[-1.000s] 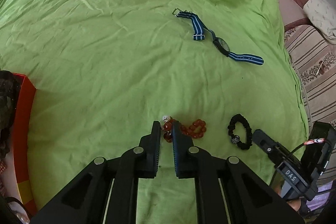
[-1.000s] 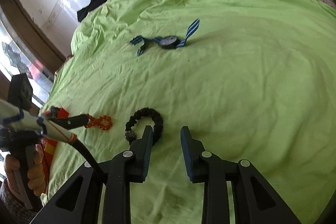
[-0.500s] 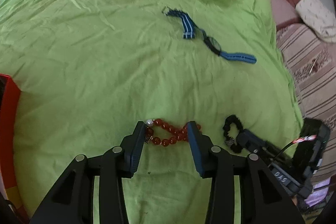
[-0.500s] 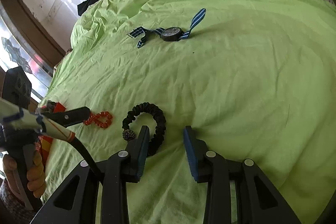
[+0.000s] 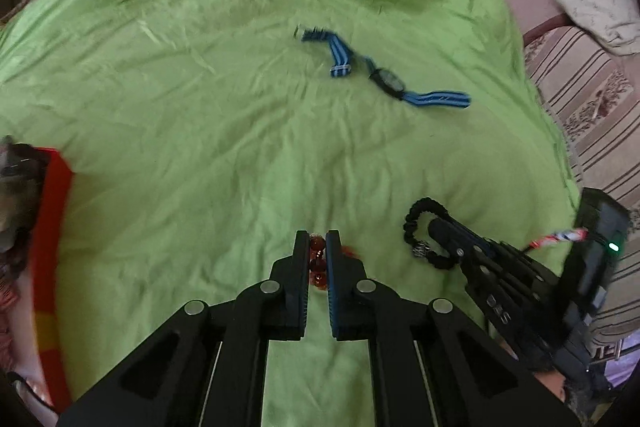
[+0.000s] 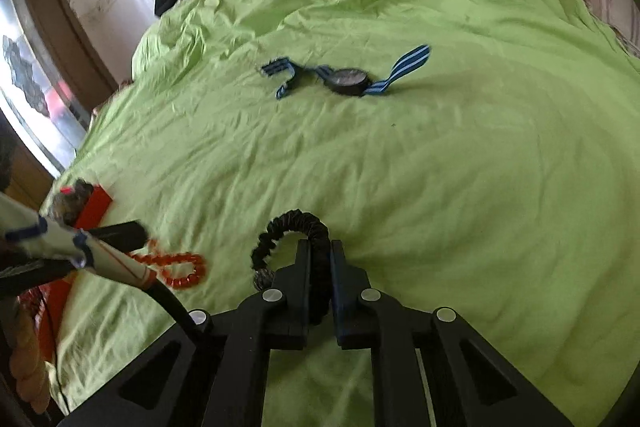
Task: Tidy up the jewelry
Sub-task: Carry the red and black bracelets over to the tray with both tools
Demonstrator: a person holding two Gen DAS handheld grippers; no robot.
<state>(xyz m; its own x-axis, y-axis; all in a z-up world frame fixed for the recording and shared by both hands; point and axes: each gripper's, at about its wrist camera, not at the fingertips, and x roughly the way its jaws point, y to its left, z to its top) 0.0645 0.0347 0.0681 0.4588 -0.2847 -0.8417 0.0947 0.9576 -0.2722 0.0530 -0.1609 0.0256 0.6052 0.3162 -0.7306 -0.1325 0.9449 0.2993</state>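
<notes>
On green bedding lie one watch (image 5: 386,79) and two bracelets, red (image 5: 317,259) and black (image 6: 304,227), each clenched in jaws.

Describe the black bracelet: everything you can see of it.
The black bracelet is a closed loop of ruched or braided cord, matte and fabric-like, with one small sparkly bead on it. It lies on the green sheet, its far arc curving away from the camera. The right gripper is shut on its near right side, the cord pinched between both fingers. In the left wrist view the same loop sits right of the red beads.
</notes>
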